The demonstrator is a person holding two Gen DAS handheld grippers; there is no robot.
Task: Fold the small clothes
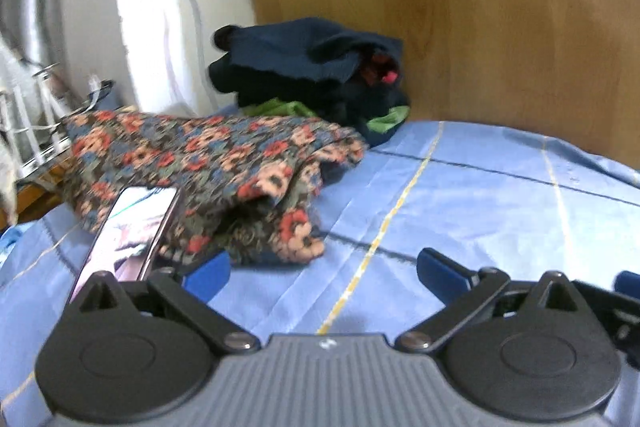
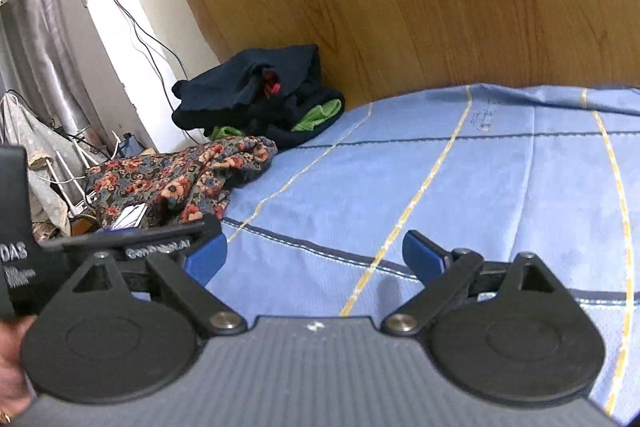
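A flowered garment [image 1: 208, 171] lies rumpled on the blue bedsheet [image 1: 480, 195] at the left; in the right wrist view the flowered garment [image 2: 180, 183] sits left of centre. Behind it a heap of dark navy clothes [image 1: 312, 75] with green and red bits rests against the wooden headboard; the same dark heap [image 2: 260, 95] shows in the right wrist view. My left gripper [image 1: 322, 273] is open over bare sheet, just right of the flowered garment. My right gripper [image 2: 314, 255] is open too, above bare sheet, nothing between its blue pads.
A phone [image 1: 128, 231] lies on the flowered garment's near edge. The wooden headboard [image 2: 400, 7] walls the back. A white wire rack [image 2: 72, 171] and clutter stand beyond the bed's left edge. The other gripper's black body [image 2: 16, 227] and a hand [image 2: 10, 359] are at far left.
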